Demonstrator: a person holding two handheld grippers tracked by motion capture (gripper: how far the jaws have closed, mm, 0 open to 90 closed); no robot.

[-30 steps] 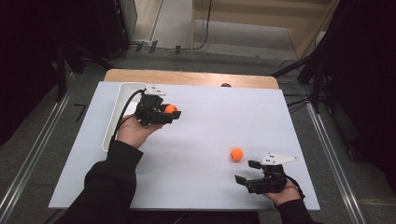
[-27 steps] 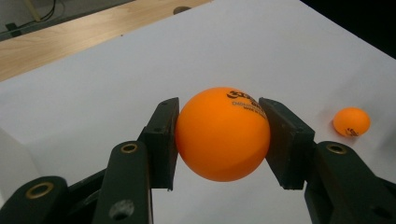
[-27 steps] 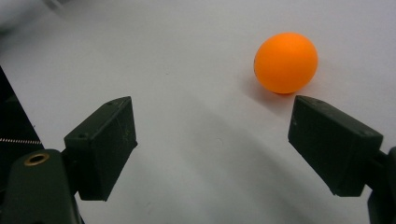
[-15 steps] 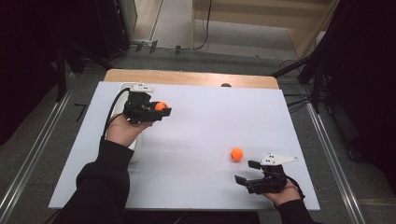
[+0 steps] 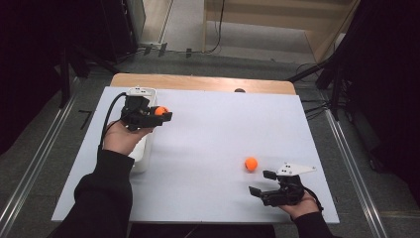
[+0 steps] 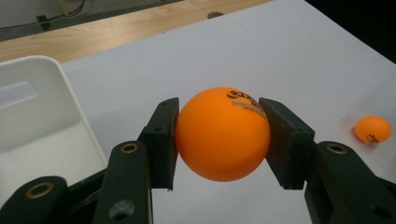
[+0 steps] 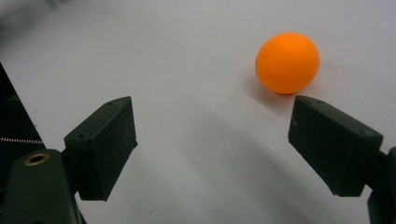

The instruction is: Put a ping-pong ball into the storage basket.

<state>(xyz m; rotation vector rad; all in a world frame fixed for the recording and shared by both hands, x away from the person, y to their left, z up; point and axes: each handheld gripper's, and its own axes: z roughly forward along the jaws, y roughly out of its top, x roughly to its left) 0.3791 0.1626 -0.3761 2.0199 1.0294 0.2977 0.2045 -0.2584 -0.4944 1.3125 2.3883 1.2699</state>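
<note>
carrying one orange ping-pong ball [image 6: 222, 133] clamped in my left gripper [image 5: 159, 115] toward the white bin [image 6: 44, 121], i judge release over it comes next, while my right gripper [image 7: 224, 140] gapes wide near the second ball [image 7: 287, 62].

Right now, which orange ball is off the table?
The ball clamped in the left gripper, held by the white bin. The other ball rests on the table.

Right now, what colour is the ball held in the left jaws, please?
Orange ball with black print, clearest in the left gripper view.
</note>
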